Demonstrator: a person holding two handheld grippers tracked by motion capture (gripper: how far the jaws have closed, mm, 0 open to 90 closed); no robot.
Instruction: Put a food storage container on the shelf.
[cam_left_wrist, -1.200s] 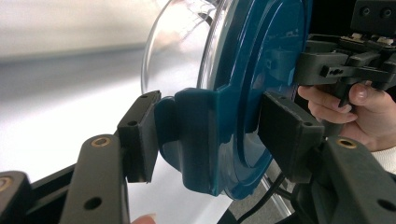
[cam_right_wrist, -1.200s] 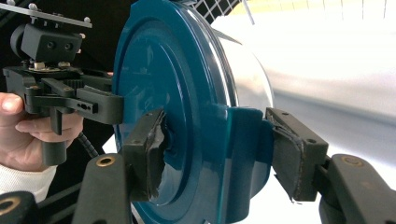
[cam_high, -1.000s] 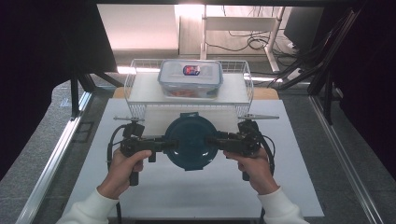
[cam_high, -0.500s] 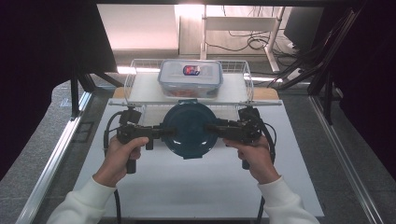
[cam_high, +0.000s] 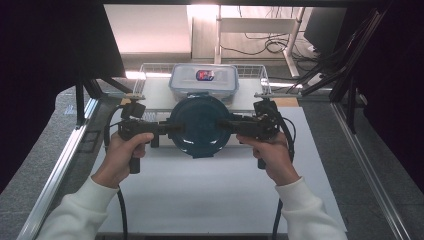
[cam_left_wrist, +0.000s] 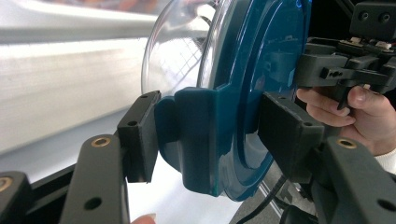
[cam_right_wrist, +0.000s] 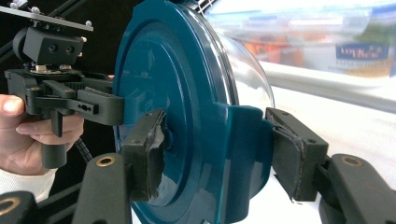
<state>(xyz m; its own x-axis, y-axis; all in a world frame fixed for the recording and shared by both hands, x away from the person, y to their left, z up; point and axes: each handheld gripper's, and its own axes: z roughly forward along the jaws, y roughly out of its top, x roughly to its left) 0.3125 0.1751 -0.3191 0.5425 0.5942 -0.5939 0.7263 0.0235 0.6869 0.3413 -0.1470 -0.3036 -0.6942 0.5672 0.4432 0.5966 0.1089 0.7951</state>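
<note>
Teal plastic lid (cam_high: 199, 125) on a clear round bowl was what we carried between our two grippers, just in front of the wire basket (cam_high: 150, 70) and above the white table top (cam_high: 210, 200). We take that basket as our landmark. Seen from above, the lid was a smooth, glossy disc with a raised ring near its edge and a square latch tab on each side. In the left gripper view the clear bowl (cam_left_wrist: 175, 56) bulged out behind the lid, glassy and curved, with the basket's mesh showing through it.

Our left gripper (cam_high: 167, 129) came at the lid from the basket's left end. Its two black jaws were clamped on the left latch tab (cam_left_wrist: 196, 135), one flat pad on the bowl side and one on the lid's face. The pads were matt, blocky rectangles with small screw holes.

Our right gripper (cam_high: 226, 125) came from the basket's right end and was clamped the same way on the opposite latch tab (cam_right_wrist: 245, 149). Its rubbery pads (cam_right_wrist: 152, 149) looked worn and ragged at the edges, one pressed against the lid's glossy face and the other against the tab's outer side.

Inside the basket sat a clear rectangular storage box (cam_high: 204, 80) with rounded corners, a clip-on lid and a red and blue label on top. Beside the basket's right end, on the table, a strip of brown wood (cam_high: 285, 101) showed.
</note>
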